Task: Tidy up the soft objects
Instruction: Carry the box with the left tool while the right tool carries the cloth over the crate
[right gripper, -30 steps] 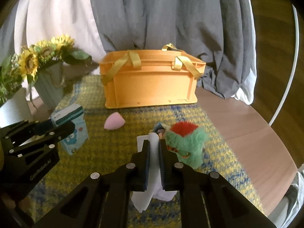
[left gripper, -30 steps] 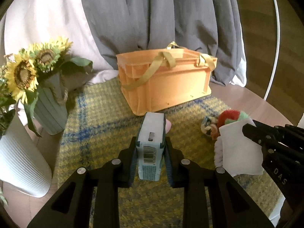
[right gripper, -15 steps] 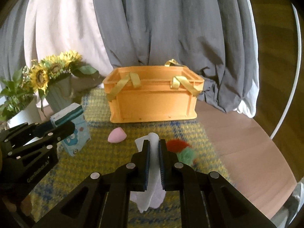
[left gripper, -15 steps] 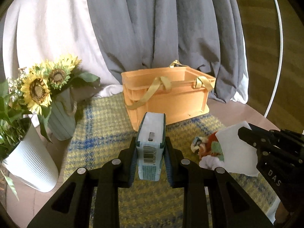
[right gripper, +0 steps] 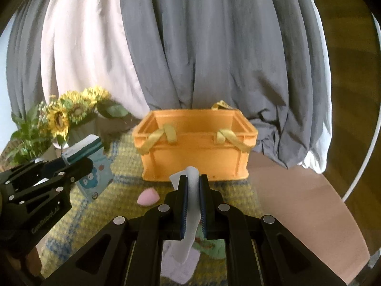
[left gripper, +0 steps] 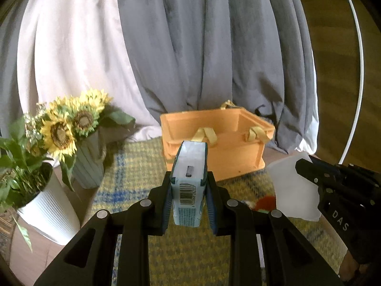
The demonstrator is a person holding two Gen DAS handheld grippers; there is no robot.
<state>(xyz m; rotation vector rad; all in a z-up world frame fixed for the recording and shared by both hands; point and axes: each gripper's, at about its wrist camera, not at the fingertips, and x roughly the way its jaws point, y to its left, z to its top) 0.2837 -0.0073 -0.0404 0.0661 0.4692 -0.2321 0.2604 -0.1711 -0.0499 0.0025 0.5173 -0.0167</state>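
My left gripper (left gripper: 189, 186) is shut on a light blue tissue pack (left gripper: 190, 176) with a barcode, held above the mat in front of the orange crate (left gripper: 214, 140). The pack (right gripper: 94, 166) and left gripper (right gripper: 78, 164) also show in the right wrist view. My right gripper (right gripper: 193, 186) is shut on a white cloth (right gripper: 191, 205), lifted before the empty crate (right gripper: 195, 150). The cloth (left gripper: 293, 186) also shows in the left wrist view. A pink sponge (right gripper: 147, 196) lies on the mat. A red and green plush toy (left gripper: 264, 202) lies below the cloth.
A yellow and blue checked mat (left gripper: 133, 166) covers a round wooden table (right gripper: 297, 202). Sunflowers in a green vase (left gripper: 88, 166) and a white ribbed pot (left gripper: 50, 212) with a plant stand at the left. Grey and white drapes (right gripper: 202, 47) hang behind the crate.
Both grippers have risen and pulled back with their loads. The crate now sits lower in view and its inside shows. The plush toy has dropped below the cloth.
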